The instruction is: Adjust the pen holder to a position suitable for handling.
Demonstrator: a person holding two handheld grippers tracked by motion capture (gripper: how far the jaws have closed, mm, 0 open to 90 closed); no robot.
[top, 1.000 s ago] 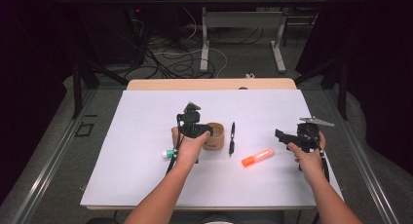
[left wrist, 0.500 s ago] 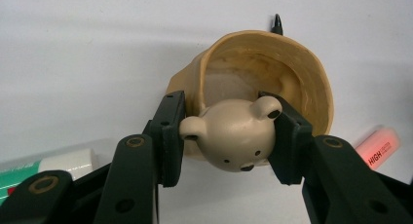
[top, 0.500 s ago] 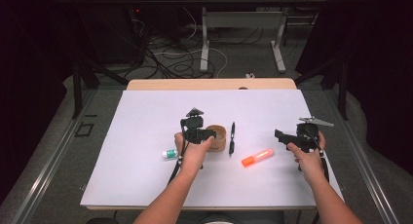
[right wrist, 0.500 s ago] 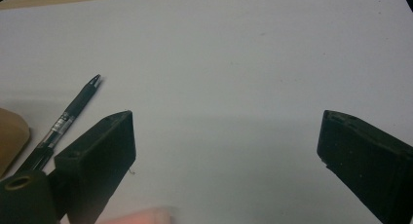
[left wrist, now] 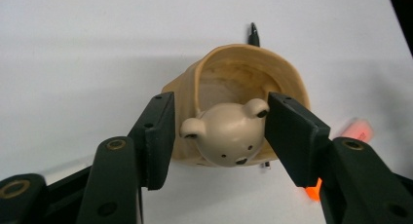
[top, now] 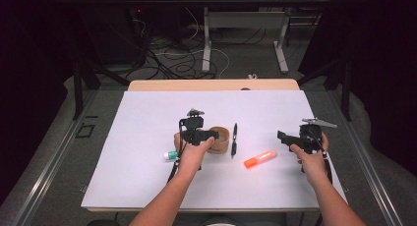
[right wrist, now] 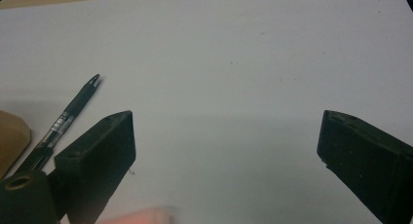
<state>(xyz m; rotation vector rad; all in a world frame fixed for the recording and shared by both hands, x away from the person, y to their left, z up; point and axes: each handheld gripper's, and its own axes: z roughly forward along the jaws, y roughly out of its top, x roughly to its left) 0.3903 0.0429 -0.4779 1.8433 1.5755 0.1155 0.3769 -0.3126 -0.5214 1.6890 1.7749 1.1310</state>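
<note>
The fingers of the left gripper stand on both sides of a small cream bear head. They have just been opening. In the left gripper view, the fingers on the right side of the frame sit right at the bear's ear. The fingers on the left side are just beside the other ear, with a thin gap. So the bear head is between the fingers, but they are not squeezing it.

The bear head sits at the near edge of a round wooden cup, in the middle of that frame. In the high view the wooden cup is in the middle of the frame, on the white worktop, and the left gripper is right beside it.

A black pen lies just right of the cup. An orange marker lies lower and to the right. A small green and white thing lies left of the left hand.

The right gripper is at the right of the frame. Its fingers are wide open with nothing between them.
</note>
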